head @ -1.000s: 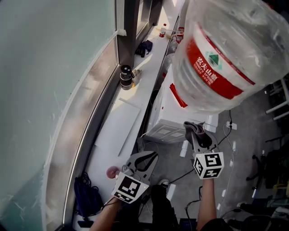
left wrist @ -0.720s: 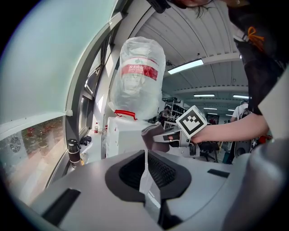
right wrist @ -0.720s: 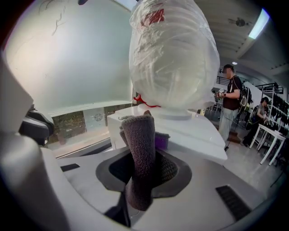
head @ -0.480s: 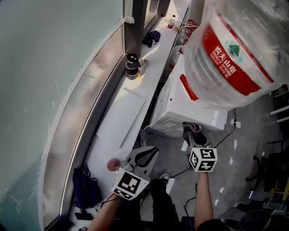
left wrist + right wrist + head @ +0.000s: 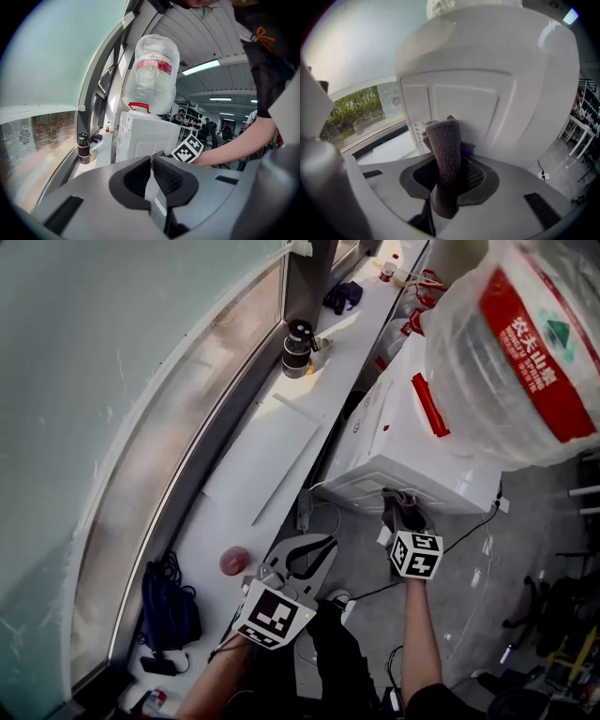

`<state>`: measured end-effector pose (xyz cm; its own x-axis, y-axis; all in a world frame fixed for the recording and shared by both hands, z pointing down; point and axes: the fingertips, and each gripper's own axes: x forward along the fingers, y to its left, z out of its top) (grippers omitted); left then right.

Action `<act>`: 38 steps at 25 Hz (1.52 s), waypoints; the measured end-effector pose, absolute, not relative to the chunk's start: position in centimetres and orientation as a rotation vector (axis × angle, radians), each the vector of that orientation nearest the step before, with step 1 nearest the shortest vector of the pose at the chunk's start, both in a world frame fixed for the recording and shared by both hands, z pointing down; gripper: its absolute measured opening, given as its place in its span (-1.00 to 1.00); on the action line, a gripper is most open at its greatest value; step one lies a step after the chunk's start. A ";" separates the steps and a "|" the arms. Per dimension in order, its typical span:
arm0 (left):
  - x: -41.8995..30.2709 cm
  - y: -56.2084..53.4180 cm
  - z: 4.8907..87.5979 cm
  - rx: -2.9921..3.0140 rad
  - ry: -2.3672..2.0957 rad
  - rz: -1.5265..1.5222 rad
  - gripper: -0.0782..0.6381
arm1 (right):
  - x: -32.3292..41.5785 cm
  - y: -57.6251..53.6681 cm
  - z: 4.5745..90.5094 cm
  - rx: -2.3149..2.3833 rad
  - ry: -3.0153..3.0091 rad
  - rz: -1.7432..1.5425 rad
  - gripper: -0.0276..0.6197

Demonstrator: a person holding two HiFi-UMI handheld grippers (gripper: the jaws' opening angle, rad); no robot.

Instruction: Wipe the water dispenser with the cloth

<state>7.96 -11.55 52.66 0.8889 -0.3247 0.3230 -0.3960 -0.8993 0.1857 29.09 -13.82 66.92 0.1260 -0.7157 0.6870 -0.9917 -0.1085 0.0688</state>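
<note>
Right gripper (image 5: 404, 515) is clamped on the cloth (image 5: 444, 154): a grey-brown fleecy strip folded between the jaws, its end sticking up past the tips. The cloth sits at the lower front panel of the water dispenser (image 5: 487, 93), low on the white body near the vent slats. It looks pressed against the panel, but I can't confirm contact. My marker cube (image 5: 415, 554) sits just behind the jaws and my forearm runs down out of frame. Left gripper (image 5: 151, 160) is fully closed with nothing in it, pads together. It's held low above the grey floor (image 5: 361, 563), clear of the dispenser and pointing roughly toward it, between the window ledge (image 5: 272, 460) and the right gripper. The dispenser stands just beside the ledge with a big clear bottle (image 5: 525, 343), red label, upside down on top. On the ledge there's a dark flask (image 5: 298, 337) upright near the window frame, a small pink round thing (image 5: 232, 561) close to the left gripper, and a dark bag (image 5: 169, 601) at the near end.
</note>
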 end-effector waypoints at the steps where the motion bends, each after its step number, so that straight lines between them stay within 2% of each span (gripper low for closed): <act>1: 7.9 -11.5 53.0 2.807 -0.555 0.421 -0.70 | 29.1 -13.9 67.9 1.877 -1.641 0.698 -0.58; 26: 7.9 -9.3 63.2 2.669 -0.836 0.398 -0.70 | 28.7 -14.2 91.8 1.658 -1.560 0.953 -0.59; 31: 7.8 -9.3 62.6 2.663 -0.822 0.408 -0.70 | 27.9 -14.3 90.4 1.610 -1.581 0.929 -0.59; 38: 9.1 -10.2 58.3 2.704 -0.757 0.396 -0.70 | 26.3 -11.5 80.2 1.579 -1.734 0.872 -0.59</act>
